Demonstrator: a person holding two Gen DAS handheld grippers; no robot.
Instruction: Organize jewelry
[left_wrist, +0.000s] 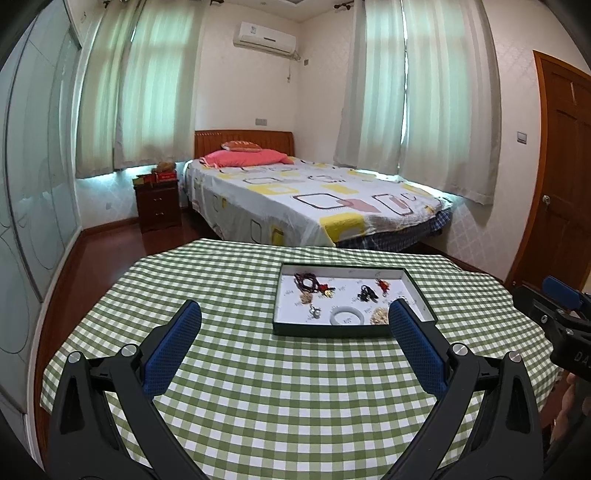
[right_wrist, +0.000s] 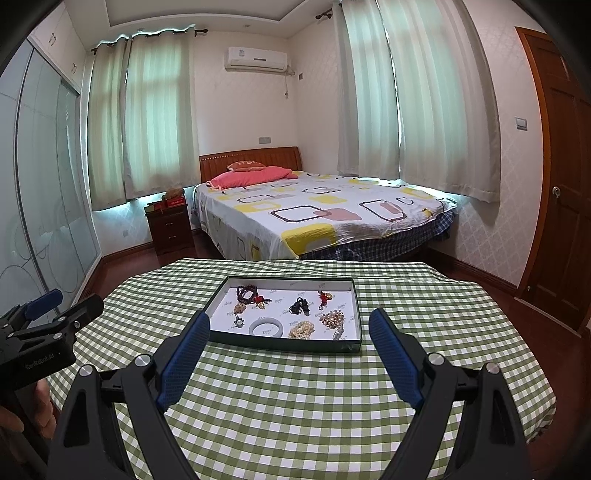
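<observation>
A shallow dark-green tray (left_wrist: 332, 329) (right_wrist: 284, 345) with a white floor lies on the checked table. In it lie a dark bead string (left_wrist: 308, 282) (right_wrist: 246, 292), a pale bangle (left_wrist: 347, 316) (right_wrist: 266, 327), a black piece (left_wrist: 366, 292) (right_wrist: 300, 305), a red charm (left_wrist: 383, 285) (right_wrist: 325, 296) and gold-coloured pieces (right_wrist: 331, 318). My left gripper (left_wrist: 294, 314) is open and empty, above the table short of the tray. My right gripper (right_wrist: 290, 321) is open and empty, its fingers either side of the tray's near edge in view.
The table has a green-and-white checked cloth (left_wrist: 280, 387) (right_wrist: 295, 406). Beyond it stand a bed (left_wrist: 314, 199), a dark nightstand (left_wrist: 158, 201) and a glass wardrobe at left. A wooden door (right_wrist: 561, 184) is at right. The other gripper shows at each view's side.
</observation>
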